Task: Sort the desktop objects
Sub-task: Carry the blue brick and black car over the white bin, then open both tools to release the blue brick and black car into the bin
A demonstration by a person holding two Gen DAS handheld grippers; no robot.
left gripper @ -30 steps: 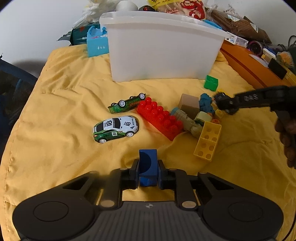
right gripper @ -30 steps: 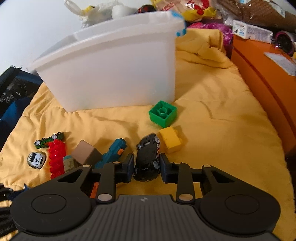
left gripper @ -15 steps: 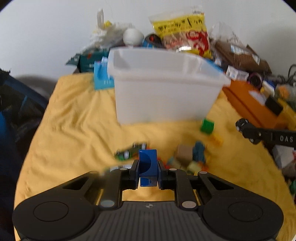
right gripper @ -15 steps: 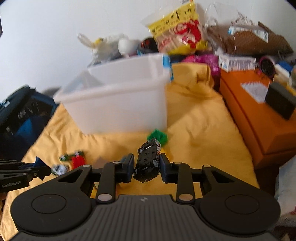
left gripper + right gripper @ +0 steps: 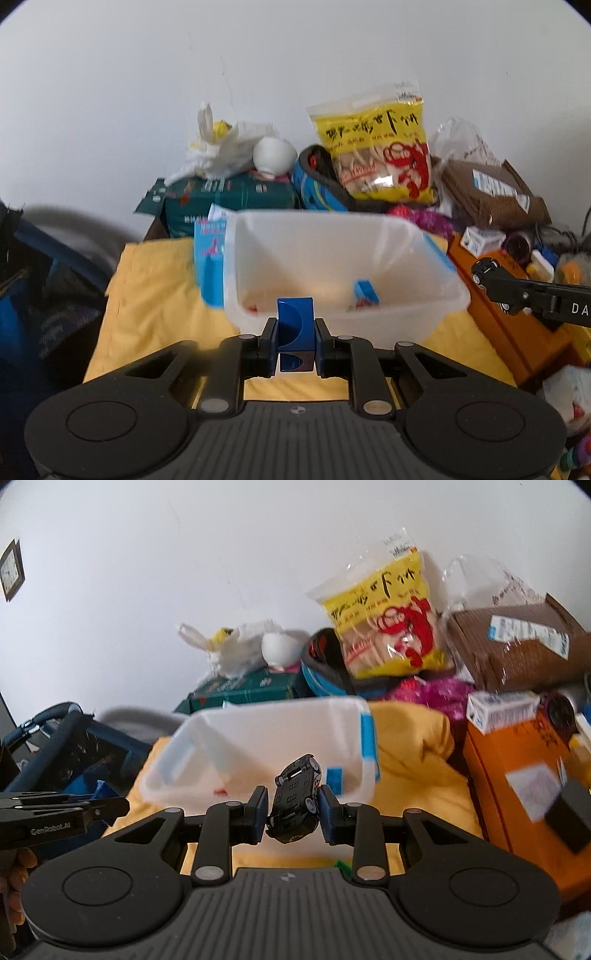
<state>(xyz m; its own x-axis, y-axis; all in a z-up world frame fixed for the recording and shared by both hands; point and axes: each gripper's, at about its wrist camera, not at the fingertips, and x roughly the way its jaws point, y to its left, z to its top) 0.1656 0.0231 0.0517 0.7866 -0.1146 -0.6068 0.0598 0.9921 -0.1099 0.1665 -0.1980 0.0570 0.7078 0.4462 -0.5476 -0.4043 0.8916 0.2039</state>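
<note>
toy car (image 5: 295, 797) pinched in right tongs (image 5: 292, 814) beside "genrobot.ai" tongs (image 5: 110, 805).

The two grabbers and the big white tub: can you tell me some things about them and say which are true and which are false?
1. The left gripper holds a blue toy block. True.
2. The right gripper holds a green plastic brick. False: it grips a small black toy car.
3. The translucent white plastic tub has a lid on. False: its top is open.
4. The tub sits on a yellow cloth. True.
5. The tub is completely empty. False: a few small pieces lie inside.
</note>
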